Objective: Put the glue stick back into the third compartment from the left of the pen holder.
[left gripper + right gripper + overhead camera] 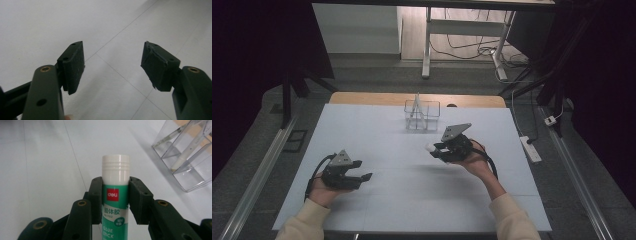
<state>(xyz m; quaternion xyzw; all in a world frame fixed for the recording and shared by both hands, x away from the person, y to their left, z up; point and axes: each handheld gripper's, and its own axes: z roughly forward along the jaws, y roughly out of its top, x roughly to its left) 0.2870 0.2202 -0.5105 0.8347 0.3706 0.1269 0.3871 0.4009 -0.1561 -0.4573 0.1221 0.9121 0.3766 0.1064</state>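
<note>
A green glue stick [115, 205] with a white cap sits lengthwise between the two black jaws of my right gripper [115, 199], which is shut on it. From above, that right gripper [435, 148] is held over the table right of centre, the white cap of the glue stick [430, 147] poking out to the left. My left gripper [363, 170] rests low over the table at the near left; its jaws are open with bare table between the pads [73, 65]. A clear plastic organiser [422, 115] with compartments stands at the far middle and holds a pen [416, 105].
The white tabletop [377, 130] stretches between the grippers and the organiser. In the right gripper view the clear organiser [190, 160] lies ahead to the upper right, with a pen [185, 157] leaning inside. A power strip [530, 148] lies off the table's right edge.
</note>
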